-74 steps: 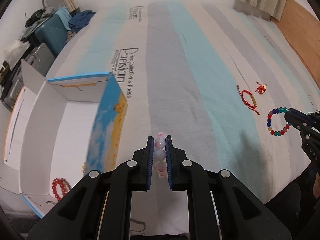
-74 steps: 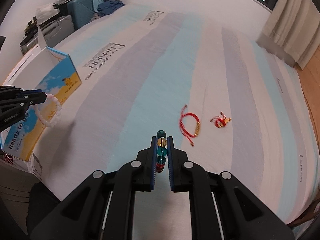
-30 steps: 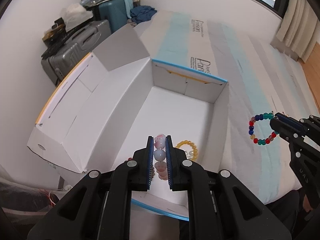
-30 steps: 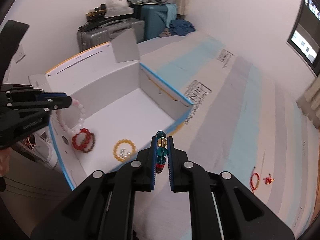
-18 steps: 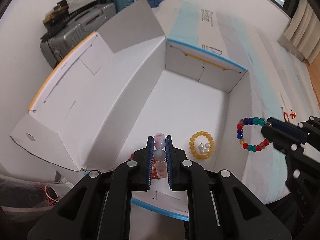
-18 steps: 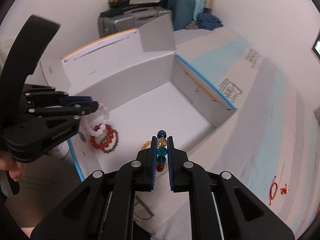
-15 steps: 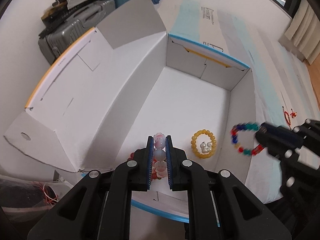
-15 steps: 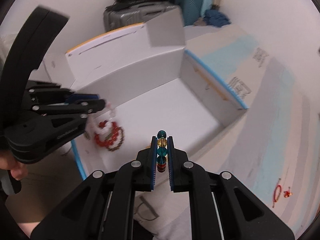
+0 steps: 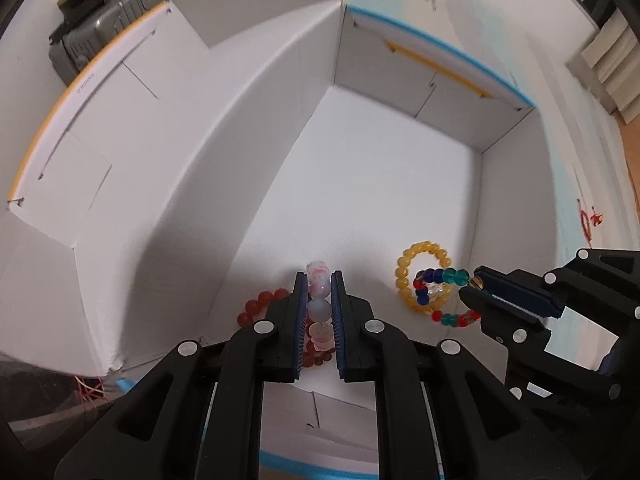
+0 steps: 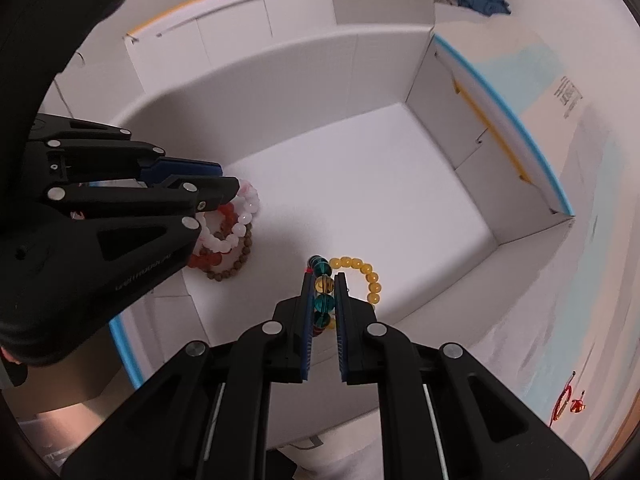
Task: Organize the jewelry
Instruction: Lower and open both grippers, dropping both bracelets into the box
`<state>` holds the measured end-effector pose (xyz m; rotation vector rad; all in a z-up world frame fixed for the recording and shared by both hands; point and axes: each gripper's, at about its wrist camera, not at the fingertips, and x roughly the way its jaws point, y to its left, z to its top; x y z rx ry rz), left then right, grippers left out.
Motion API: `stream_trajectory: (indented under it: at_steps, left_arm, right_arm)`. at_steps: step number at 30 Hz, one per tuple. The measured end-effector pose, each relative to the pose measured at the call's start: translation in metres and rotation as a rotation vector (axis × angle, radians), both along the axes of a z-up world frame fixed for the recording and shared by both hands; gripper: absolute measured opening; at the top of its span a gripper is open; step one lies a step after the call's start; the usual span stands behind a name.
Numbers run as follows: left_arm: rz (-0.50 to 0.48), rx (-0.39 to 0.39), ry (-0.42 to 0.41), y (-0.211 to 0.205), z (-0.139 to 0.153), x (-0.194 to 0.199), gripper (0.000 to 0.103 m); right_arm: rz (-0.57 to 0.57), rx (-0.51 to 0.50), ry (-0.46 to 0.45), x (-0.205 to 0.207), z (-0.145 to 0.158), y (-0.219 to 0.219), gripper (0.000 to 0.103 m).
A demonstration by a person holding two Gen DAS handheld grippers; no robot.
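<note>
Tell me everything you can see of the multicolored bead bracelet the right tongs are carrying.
The multicolored bead bracelet is a loop of round, glassy-looking beads in teal, dark blue, red and amber, with a clear bead or two. The right tongs are shut on one side of it, teal and amber beads lined up between the blue pads. The rest of the loop hangs free over the open white box, just above the yellow bead bracelet on the box floor. Whether the two touch is unclear.

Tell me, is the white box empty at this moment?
No, a yellow bead bracelet and a red bead bracelet lie on the floor of the box.
</note>
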<state>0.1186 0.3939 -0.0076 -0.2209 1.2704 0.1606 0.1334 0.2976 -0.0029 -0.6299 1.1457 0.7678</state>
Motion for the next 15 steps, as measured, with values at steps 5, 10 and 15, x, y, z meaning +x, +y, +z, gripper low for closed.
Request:
stream_trajectory:
  at_steps: [5, 10, 15]
  left_arm:
    - [-0.012, -0.011, 0.042, 0.004, -0.017, 0.006, 0.011]
    - [-0.005, -0.016, 0.085, 0.007, -0.032, 0.007, 0.011]
    - [-0.003, -0.009, 0.140, 0.007, -0.045, 0.009, 0.011]
  right_arm:
    - [-0.009, -0.041, 0.016, 0.008, -0.017, 0.005, 0.009]
    - [-0.025, -0.069, 0.029, 0.014, -0.032, 0.007, 0.009]
    - [-0.039, -0.088, 0.038, 0.016, -0.040, 0.007, 0.009]
